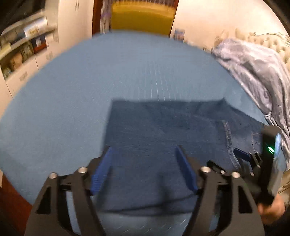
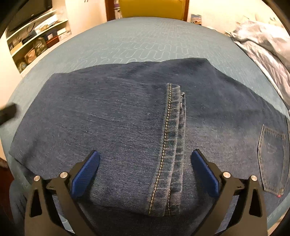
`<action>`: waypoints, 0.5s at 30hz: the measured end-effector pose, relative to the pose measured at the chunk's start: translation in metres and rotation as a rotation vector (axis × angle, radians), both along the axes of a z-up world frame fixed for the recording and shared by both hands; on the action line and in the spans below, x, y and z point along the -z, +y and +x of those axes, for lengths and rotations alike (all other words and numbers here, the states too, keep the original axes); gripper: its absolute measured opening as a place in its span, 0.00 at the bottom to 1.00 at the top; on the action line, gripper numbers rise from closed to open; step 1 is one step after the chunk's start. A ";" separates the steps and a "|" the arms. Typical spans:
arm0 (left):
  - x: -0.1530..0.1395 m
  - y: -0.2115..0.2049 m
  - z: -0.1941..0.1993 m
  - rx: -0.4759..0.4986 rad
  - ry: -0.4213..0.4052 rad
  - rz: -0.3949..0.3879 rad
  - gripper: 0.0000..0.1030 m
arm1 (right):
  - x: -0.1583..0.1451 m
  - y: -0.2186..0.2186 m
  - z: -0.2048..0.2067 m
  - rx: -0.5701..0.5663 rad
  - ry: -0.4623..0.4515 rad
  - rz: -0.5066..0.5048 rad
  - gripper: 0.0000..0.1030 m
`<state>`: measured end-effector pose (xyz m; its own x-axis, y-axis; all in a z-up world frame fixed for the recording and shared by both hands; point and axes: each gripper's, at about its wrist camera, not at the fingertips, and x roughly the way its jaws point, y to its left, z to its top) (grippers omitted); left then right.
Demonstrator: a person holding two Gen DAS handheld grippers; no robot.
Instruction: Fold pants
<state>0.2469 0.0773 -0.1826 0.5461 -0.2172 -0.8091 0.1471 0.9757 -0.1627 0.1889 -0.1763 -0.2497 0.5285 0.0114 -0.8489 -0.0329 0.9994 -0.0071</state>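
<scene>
Dark blue jeans lie folded flat on the blue bed cover. A stitched leg hem runs across the top layer, and a back pocket shows at the right. My right gripper hovers open over the near edge of the jeans, its blue pads either side of the hem and not pressing it. In the blurred left wrist view, my left gripper is open above the jeans with nothing between its fingers. The right gripper shows there at the right edge, held by a hand.
A crumpled grey-blue quilt is heaped on the bed's right side. Wall shelves full of boxes stand to the left. A yellow panel sits past the bed's far edge. The cover's near edge curves below the grippers.
</scene>
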 end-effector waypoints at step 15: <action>0.060 -0.033 -0.010 0.045 -0.009 0.187 0.98 | 0.002 -0.001 -0.008 0.014 0.005 -0.007 0.95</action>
<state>0.2368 0.0441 -0.2424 0.5462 -0.0878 -0.8330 0.1919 0.9812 0.0224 0.1813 -0.1769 -0.2519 0.5243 -0.0015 -0.8515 -0.0194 0.9997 -0.0137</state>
